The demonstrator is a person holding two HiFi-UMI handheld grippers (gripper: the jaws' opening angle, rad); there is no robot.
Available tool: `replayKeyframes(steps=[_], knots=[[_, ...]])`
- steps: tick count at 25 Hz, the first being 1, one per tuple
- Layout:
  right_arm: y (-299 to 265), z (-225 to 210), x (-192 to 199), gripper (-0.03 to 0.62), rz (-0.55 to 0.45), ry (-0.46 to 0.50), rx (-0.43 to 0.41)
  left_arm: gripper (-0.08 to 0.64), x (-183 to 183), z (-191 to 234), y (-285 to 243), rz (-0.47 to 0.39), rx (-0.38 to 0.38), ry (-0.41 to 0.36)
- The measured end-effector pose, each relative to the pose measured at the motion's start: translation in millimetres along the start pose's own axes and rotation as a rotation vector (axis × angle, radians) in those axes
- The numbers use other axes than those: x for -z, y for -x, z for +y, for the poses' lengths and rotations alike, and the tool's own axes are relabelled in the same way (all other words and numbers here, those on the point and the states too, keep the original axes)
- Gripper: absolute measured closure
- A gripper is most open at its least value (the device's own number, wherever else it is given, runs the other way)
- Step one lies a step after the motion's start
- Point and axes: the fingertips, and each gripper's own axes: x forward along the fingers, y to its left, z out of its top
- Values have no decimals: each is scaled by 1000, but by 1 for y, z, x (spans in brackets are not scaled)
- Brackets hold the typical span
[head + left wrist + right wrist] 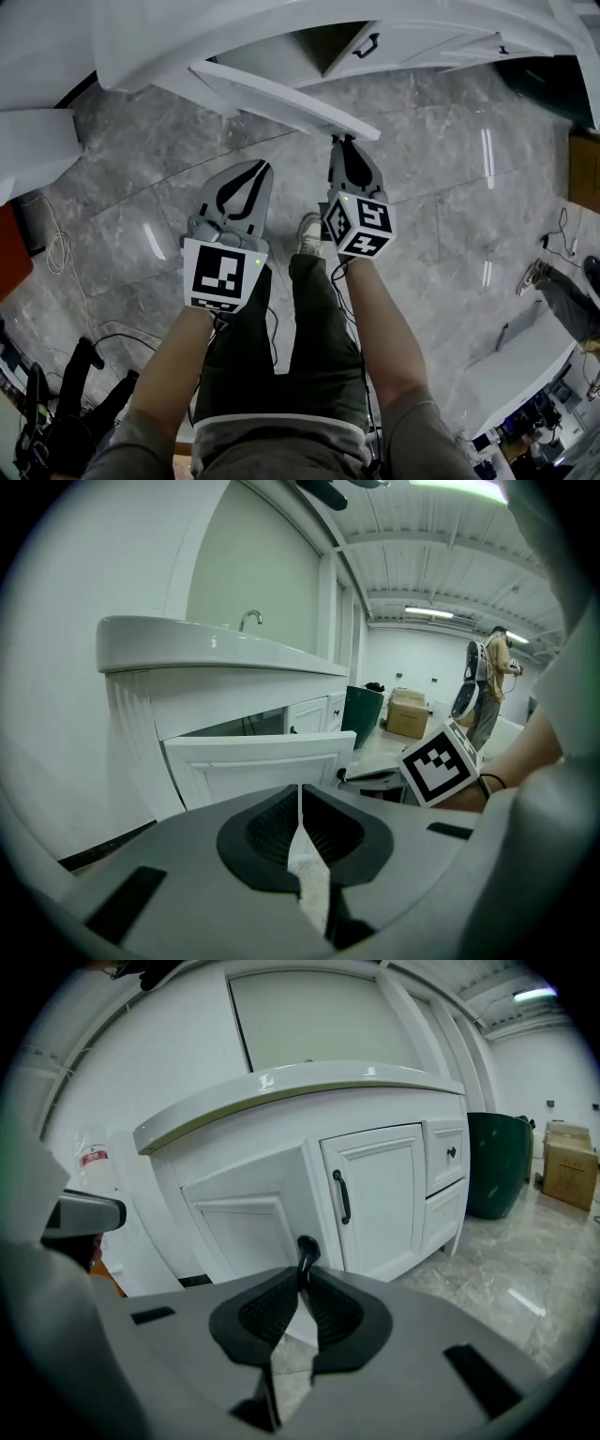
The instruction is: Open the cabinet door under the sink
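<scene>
Jaws of right gripper (302, 1277) clamped on handle (307, 1247), cabinet door (239, 1227) ajar

Door handle (307, 1250) mostly hidden between right hand-held gripper (302, 1283) jaws

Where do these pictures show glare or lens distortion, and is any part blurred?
Head view: lamp glare streaks the floor, cabinet edges bow. Left gripper view: fisheye circle, dark corners, overexposed ceiling lamp. Right gripper view: same fisheye; the door handle in the right gripper is sharp.
</scene>
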Motion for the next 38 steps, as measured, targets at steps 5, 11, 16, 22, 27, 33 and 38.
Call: replayKeyframes(steps=[5, 11, 16, 22, 27, 33, 38], knots=[[12, 9, 14, 541, 21, -37, 41, 534, 9, -4, 2, 21, 7, 22], [33, 33, 34, 541, 47, -68, 89, 534, 27, -4, 13, 51, 3, 47], [56, 76, 60, 541, 93, -100, 77, 534, 44, 4, 31, 74, -15, 66], [74, 137, 89, 541, 124, -145, 30, 534, 73, 20, 60, 126, -85, 110], [82, 198, 120, 540, 210, -155, -55, 534, 94, 33, 86, 142, -139, 155], [87, 205, 152, 540, 261, -146, -62, 534, 114, 46, 113, 150, -179, 176], [88, 196, 151, 540, 237, -89, -72, 534, 127, 48, 122, 149, -192, 209]])
